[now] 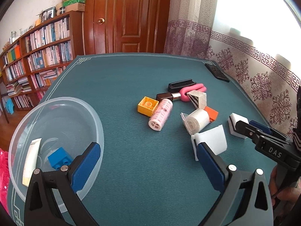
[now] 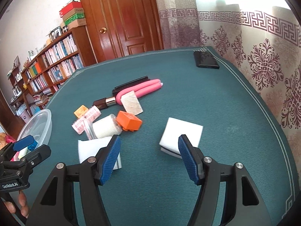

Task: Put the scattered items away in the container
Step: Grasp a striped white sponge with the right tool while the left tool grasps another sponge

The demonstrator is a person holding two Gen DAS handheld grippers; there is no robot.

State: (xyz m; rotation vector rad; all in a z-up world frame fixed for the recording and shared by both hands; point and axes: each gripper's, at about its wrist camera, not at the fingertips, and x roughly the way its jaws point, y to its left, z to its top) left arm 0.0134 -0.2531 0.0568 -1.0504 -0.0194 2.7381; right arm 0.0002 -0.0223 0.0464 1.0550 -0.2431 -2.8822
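Reaching for sponge [image 2: 180,133] with right tongs [image 2: 148,148] wide open, empty; left tongs [image 1: 148,158] likewise. Next: straddle, close, carry to bowl [image 1: 94,116].

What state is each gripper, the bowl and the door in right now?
left gripper: open, empty.
right gripper: open, empty, by the white sponge.
clear bowl: upright, holding a blue brick and a tube.
door: closed.
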